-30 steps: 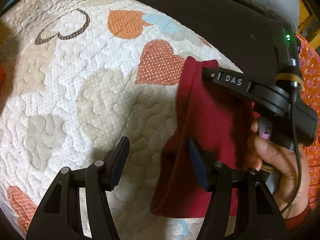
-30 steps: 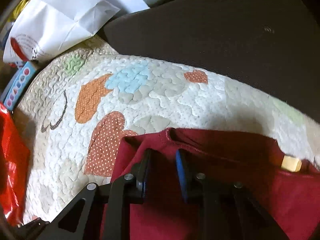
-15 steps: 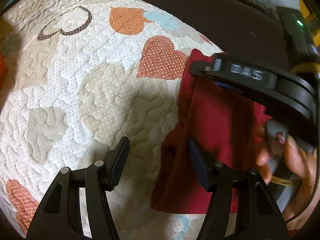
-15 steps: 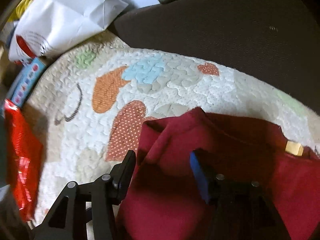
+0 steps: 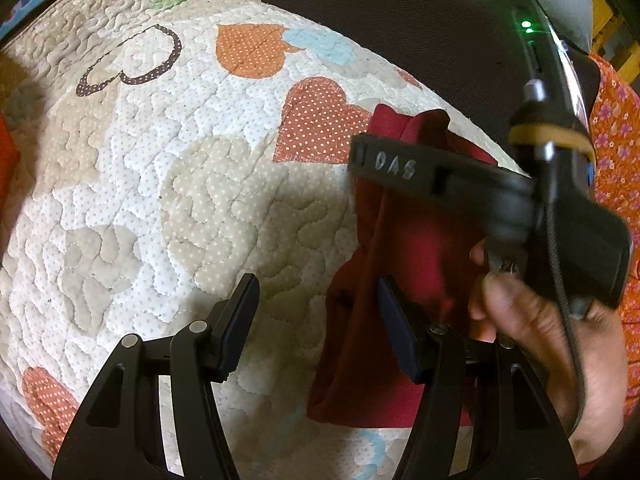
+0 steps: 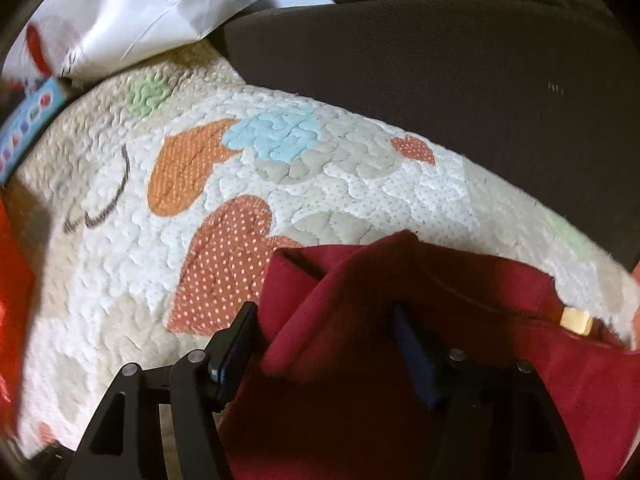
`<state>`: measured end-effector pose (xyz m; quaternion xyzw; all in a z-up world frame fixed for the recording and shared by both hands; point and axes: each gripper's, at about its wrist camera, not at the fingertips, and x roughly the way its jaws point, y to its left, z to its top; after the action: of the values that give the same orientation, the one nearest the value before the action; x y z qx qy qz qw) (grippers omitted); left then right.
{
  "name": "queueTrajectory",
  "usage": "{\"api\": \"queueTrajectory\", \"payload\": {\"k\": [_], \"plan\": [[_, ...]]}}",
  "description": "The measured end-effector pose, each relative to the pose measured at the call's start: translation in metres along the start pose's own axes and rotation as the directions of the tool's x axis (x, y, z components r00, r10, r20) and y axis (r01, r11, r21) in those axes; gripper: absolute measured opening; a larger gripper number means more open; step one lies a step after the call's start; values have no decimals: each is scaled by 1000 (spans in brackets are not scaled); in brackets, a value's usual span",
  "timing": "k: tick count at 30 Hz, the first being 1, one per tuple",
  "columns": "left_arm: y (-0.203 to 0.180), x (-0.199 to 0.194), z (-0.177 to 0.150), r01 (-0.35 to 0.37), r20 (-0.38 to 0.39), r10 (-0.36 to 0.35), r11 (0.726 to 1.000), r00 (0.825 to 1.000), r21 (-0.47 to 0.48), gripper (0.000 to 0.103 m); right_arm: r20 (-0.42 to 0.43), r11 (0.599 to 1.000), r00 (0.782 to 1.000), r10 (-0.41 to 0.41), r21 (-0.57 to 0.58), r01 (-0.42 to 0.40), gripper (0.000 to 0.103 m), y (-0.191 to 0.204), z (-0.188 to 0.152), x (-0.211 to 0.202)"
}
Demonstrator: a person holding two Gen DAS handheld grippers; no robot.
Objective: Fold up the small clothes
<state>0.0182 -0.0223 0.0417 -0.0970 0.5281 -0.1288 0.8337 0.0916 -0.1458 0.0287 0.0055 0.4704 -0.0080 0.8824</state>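
- My right gripper (image 6: 320, 344) has let go: a second ago its fingers were pinched nearly shut on the top edge of the dark red garment (image 6: 400, 360), and now they are opening wide, with a raised fold of the cloth lying loose between them, not pressed
- I judge this as one fold just laid down and released; the next fold has yet to be taken up
- My left gripper (image 5: 316, 320) has stayed where it was, fingers parted about halfway and holding nothing; its right finger sits over the garment's left edge, the other over bare quilt
- The garment lies on a white quilt (image 5: 160, 200) printed with orange, blue and brown hearts, towards its right side, folded into a narrow strip
- A small tan tag (image 6: 576, 320) shows at its far right edge; nothing on it can be read
- The side of my right gripper, seen from the left wrist view, bears the raised letters "DAS" (image 5: 396, 166)
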Motion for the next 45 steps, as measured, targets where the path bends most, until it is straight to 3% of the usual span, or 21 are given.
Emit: {"api": "queueTrajectory", "payload": {"k": [4, 7, 9, 16, 22, 27, 31, 36, 39, 45], "plan": [[-1, 0, 2, 2, 0, -2, 1000, 1000, 3, 61, 23, 999, 1000, 6, -33, -6, 44, -2, -3, -7], [-1, -2, 3, 17, 2, -17, 1000, 1000, 8, 61, 44, 993, 993, 113, 16, -113, 25, -16, -2, -21], [-2, -3, 3, 24, 6, -24, 1000, 1000, 16, 61, 75, 982, 981, 180, 52, -184, 20, -28, -2, -32], [-18, 2, 0, 53, -3, -53, 995, 999, 81, 61, 157, 928, 936, 316, 155, -339, 16, -58, -7, -61], [-32, 16, -9, 84, -83, -71, 983, 994, 160, 61, 201, 906, 916, 347, 181, -383, 13, -70, -13, -72], [-43, 8, -11, 155, -105, -138, 972, 985, 178, 41, 234, 905, 909, 344, 176, -387, 12, -83, -21, -89], [-71, -30, -19, 294, -73, -284, 927, 956, 232, 40, 286, 904, 903, 320, 194, -382, 12, -119, -36, -122], [-135, -55, -53, 423, -103, -415, 827, 904, 371, 40, 342, 897, 900, 268, 251, -363, 11, -180, -61, -160], [-162, -38, -75, 446, -160, -419, 793, 894, 416, 40, 338, 890, 917, 214, 319, -326, 11, -217, -85, -166], [-181, 7, -92, 453, -259, -374, 777, 890, 436, 40, 281, 826, 940, 194, 470, -311, 11, -261, -127, -131]]}}
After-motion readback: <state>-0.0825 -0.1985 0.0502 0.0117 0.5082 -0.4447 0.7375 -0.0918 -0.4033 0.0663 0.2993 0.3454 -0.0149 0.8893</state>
